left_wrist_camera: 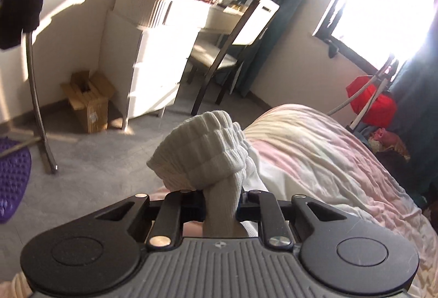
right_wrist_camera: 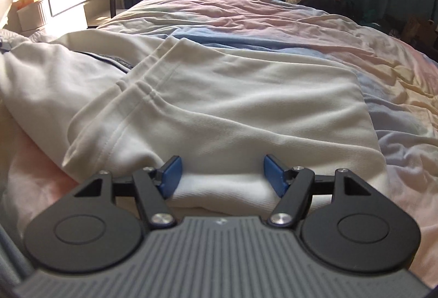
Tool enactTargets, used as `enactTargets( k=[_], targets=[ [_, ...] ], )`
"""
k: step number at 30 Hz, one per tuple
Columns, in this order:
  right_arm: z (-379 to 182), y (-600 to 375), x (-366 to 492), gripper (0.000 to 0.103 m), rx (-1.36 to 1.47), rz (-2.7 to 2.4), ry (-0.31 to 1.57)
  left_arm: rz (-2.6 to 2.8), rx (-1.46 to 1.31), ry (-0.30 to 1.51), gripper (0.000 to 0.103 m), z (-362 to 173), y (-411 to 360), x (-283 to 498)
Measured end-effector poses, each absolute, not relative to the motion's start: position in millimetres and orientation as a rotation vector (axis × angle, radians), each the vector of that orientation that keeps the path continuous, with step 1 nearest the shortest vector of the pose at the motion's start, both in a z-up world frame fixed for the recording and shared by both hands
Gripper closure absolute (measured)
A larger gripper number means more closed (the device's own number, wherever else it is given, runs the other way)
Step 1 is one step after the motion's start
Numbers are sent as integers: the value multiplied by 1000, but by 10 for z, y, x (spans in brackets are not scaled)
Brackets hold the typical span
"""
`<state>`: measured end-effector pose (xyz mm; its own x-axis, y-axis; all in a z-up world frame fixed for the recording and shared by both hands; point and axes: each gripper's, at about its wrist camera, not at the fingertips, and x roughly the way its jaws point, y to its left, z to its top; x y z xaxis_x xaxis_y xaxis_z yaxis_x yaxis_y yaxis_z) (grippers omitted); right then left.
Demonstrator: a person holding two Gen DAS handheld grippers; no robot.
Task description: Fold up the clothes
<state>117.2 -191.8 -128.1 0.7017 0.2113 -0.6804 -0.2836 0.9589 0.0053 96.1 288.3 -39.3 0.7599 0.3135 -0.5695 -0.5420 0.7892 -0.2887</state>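
Here the left tool [left_wrist_camera: 220, 205] is clenched on the ribbed cuff [left_wrist_camera: 202, 150] of the white garment [right_wrist_camera: 219, 95]. The right tool [right_wrist_camera: 221, 174] is spread wide, its blue pads [right_wrist_camera: 171, 174] touching a folded edge of that garment on the bed [right_wrist_camera: 397, 73].

The cuff [left_wrist_camera: 199, 144] pinched in the left gripper [left_wrist_camera: 219, 205] is thick ribbed knit cloth, matt white. Beyond it, the quilt [left_wrist_camera: 328, 161] is soft, crinkled cotton. The right gripper [right_wrist_camera: 220, 174] has matt black plastic arms, smooth blue pads [right_wrist_camera: 171, 174] and shiny metal screws, over a fine-woven white sweatshirt [right_wrist_camera: 219, 106].
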Motion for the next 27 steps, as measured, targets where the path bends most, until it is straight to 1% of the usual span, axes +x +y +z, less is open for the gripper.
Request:
enactTargets(
  k=[3, 6, 11, 15, 18, 21, 27],
  targets=[
    [-1219, -1989, 1181, 36, -71, 260, 746, 434, -320, 408, 86, -25, 2383, 1021],
    [-1105, -2167, 1180, 35, -11, 169, 719, 361, -252, 295, 86, 356, 1822, 1056],
    [-933, -2584, 1129, 36, 85, -7, 643, 244, -207, 140, 87, 853, 834, 1117],
    [-779, -2974, 1077, 35, 209, -116, 587, 162, -201, 58, 88, 1062, -47, 1126],
    [-681, -3166, 1046, 35, 240, -191, 537, 107, -173, 33, 88, 1021, -706, 1176],
    [-631, -3327, 1026, 35, 306, -216, 512, 43, -78, 36, 89, 846, -1301, 1216],
    [-531, -3551, 1005, 35, 317, -273, 431, -113, 175, 83, 89, -107, -2405, 1137]
  ],
)
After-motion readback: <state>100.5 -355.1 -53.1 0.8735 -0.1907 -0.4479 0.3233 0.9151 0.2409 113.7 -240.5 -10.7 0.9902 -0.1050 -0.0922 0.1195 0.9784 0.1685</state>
